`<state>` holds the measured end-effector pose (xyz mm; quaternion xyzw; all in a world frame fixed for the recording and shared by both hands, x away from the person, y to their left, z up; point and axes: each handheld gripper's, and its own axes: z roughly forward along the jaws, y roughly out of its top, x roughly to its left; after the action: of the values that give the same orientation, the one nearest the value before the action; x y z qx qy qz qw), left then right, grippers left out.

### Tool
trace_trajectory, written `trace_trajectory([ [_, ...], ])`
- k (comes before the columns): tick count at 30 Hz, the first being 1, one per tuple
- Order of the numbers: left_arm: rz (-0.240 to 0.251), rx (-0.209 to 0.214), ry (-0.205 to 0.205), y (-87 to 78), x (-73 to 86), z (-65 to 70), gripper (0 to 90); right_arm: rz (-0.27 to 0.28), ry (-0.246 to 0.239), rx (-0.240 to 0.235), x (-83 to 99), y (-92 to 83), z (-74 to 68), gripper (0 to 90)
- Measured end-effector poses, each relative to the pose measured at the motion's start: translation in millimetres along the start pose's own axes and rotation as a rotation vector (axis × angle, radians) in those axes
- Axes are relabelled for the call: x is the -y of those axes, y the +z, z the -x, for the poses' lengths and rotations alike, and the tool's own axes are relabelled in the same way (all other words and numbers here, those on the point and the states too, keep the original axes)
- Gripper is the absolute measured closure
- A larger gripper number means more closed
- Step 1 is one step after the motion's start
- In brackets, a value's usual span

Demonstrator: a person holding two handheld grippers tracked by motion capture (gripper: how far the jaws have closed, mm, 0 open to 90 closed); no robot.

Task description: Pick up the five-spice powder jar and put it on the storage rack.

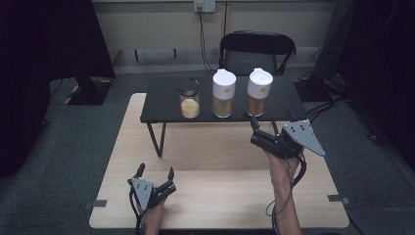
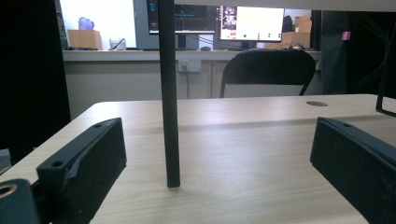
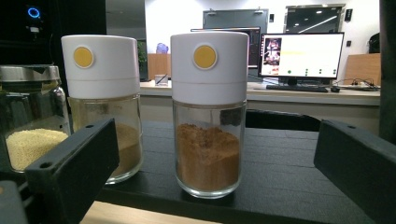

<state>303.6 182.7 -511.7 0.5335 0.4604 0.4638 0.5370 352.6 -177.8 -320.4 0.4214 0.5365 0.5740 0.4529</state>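
Facing the right hand-held gripper (image 1: 255, 131), jaws apart: brown-powder shaker (image 3: 208, 112) straight ahead, untouched. Left hand-held gripper (image 1: 155, 172), jaws apart, is held over the table (image 1: 220, 196).

Left-hand jar (image 3: 28, 126) cut off by the picture's edge in the right gripper view, middle jar (image 3: 105, 102) partly hidden behind a black jaw, monitor (image 3: 301, 55) text too small to read.
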Motion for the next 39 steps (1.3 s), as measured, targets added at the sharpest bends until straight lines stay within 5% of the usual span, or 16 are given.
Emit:
trace_trajectory([
  [39, 0.0, -0.004, 0.0, 0.0, 0.0, 0.2, 3.5, -0.005, 0.021, 0.036, 46.8, -37.8, 3.9, 0.0],
])
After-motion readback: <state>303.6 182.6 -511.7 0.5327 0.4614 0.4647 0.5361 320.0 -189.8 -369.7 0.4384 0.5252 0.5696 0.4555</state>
